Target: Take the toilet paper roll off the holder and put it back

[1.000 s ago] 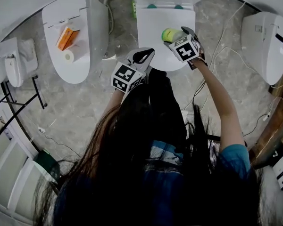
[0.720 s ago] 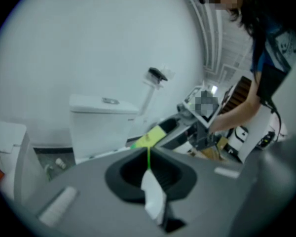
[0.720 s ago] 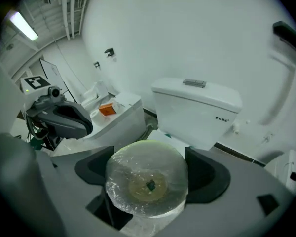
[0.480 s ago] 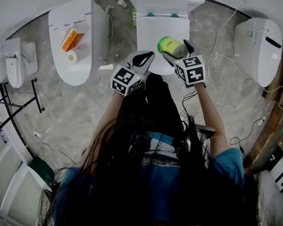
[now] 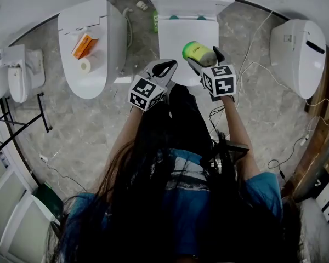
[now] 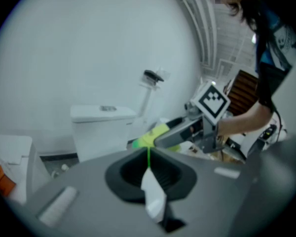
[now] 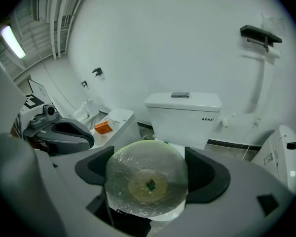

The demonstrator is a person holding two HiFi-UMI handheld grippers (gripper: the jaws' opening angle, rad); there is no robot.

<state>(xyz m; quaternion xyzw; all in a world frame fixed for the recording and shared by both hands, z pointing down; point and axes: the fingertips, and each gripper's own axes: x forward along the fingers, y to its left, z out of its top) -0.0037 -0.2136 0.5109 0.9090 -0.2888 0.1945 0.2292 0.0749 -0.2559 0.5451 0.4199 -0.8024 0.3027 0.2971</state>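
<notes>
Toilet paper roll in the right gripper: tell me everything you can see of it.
The toilet paper roll is a full roll sealed in crinkly clear film, and it looks yellow-green from above. Its flat end faces the right gripper's camera, with a tan core disc at the centre. The right gripper clamps it between its dark pads, one on each side. It hangs in the air over the closed toilet lid, and nothing else touches it.

Light: soft, even, bright; 1 ceiling tube glared | shadows: faint | edges: fisheye-bent, dark-vignetted | left gripper view: blurred, hazy
</notes>
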